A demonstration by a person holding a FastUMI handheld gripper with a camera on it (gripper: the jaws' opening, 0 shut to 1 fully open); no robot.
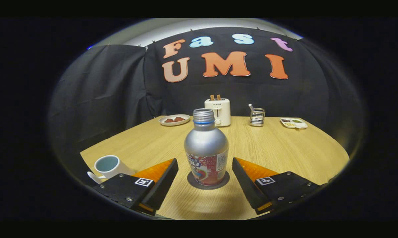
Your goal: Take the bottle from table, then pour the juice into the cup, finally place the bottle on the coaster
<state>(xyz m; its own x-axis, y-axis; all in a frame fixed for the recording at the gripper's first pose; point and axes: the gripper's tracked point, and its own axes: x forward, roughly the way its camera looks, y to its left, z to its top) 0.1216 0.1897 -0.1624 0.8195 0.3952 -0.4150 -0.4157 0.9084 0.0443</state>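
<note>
A silver bottle (206, 148) with a threaded, uncapped neck and a red label stands upright on a dark round coaster (208, 184). It sits between my two fingers, just ahead of their tips. My gripper (205, 167) is open, with a gap on each side of the bottle, and neither finger touches it. A white cup (109, 166) with a pale blue inside stands on the table left of the left finger, partly hidden behind it.
Along the far edge of the wooden table (285, 148) stand a plate of red food (174, 119), a white toaster (218, 111) with toast in it, a wire holder (257, 116) and a small divided dish (293, 123). Black cloth walls close the booth.
</note>
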